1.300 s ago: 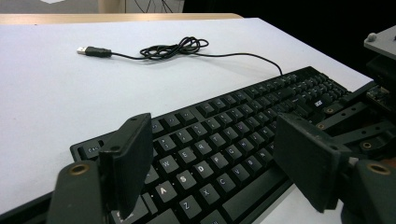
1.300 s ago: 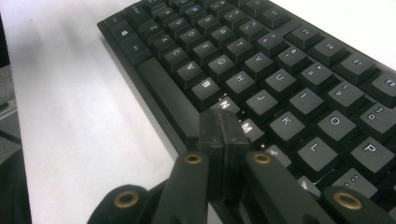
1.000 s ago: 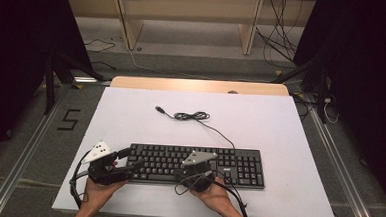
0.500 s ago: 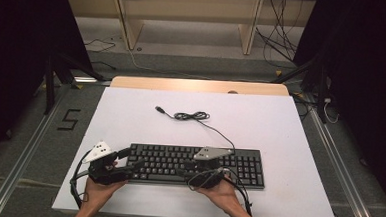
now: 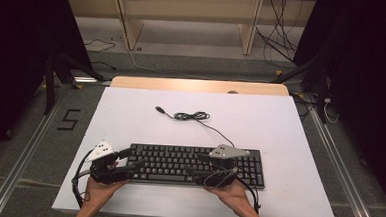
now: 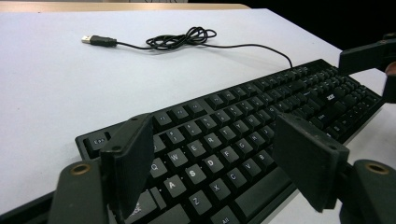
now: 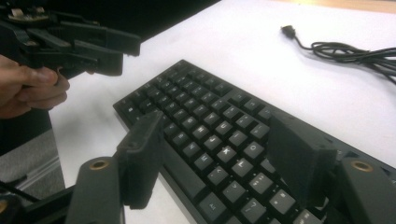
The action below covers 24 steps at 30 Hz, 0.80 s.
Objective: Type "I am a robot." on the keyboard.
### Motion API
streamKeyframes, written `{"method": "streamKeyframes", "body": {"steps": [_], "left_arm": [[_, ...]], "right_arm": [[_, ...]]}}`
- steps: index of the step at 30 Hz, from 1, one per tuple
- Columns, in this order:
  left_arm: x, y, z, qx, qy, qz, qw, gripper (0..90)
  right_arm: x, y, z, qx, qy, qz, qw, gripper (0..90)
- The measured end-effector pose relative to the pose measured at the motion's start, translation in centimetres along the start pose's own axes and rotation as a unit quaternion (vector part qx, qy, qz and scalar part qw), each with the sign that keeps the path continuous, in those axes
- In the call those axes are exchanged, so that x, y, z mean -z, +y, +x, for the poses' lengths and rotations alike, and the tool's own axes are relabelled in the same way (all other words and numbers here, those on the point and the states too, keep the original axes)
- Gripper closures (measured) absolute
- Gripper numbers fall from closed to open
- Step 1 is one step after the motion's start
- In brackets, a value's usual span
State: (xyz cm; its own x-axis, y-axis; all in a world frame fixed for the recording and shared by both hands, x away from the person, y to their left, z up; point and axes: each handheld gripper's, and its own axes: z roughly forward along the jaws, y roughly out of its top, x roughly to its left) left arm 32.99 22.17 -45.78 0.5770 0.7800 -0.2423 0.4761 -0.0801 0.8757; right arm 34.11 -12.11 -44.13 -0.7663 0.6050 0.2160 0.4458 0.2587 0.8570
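Observation:
A black keyboard (image 5: 248, 166) lies across the near part of the white table (image 5: 280, 128). Its thin cable (image 5: 191, 116) coils behind it and ends in a loose USB plug (image 5: 158, 108). My left gripper (image 5: 134, 162) stands open over the keyboard's left end, its jaws either side of the letter keys (image 6: 205, 154). My right gripper (image 5: 194, 167) points left over the keyboard's middle and is open too, keys (image 7: 219, 140) showing between its jaws. Nothing is held in either. In the right gripper view the left gripper (image 7: 100, 46) and its hand show at the upper left.
A tan wooden strip (image 5: 199, 85) runs along the table's far edge. Beyond it are wooden shelf legs (image 5: 128, 20) and loose cables on the floor (image 5: 279, 43). Metal rails (image 5: 28, 150) flank the table. White tabletop lies bare around the cable.
My right gripper has slid to the right along the keyboard, from near its middle toward its right half. The left gripper, keyboard and cable have stayed put.

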Motion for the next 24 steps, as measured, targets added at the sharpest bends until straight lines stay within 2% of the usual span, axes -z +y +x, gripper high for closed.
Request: {"method": "streamKeyframes", "body": {"steps": [6, 12, 16, 24], "left_arm": [[-0.2, -0.1, 0.2, 0.006, 0.002, 0.002, 1.0, 30.6], [-0.5, -0.2, 0.3, 0.006, 0.005, 0.018, 0.9998, 35.5], [-0.7, -0.3, 0.5, 0.011, 0.015, 0.031, 0.9994, 43.8], [-1.0, -0.6, 1.1, 0.018, 0.035, 0.058, 0.9976, 66.7]], "right_arm": [[0.8, -0.2, -0.1, -0.003, -0.008, -0.009, 0.9999, 33.0], [1.2, -0.4, -0.2, -0.004, -0.014, -0.018, 0.9997, 32.0], [1.5, -0.5, -0.3, -0.006, -0.015, -0.02, 0.9997, 31.9], [1.8, -0.6, -0.2, -0.005, -0.015, -0.022, 0.9996, 31.9]]}}
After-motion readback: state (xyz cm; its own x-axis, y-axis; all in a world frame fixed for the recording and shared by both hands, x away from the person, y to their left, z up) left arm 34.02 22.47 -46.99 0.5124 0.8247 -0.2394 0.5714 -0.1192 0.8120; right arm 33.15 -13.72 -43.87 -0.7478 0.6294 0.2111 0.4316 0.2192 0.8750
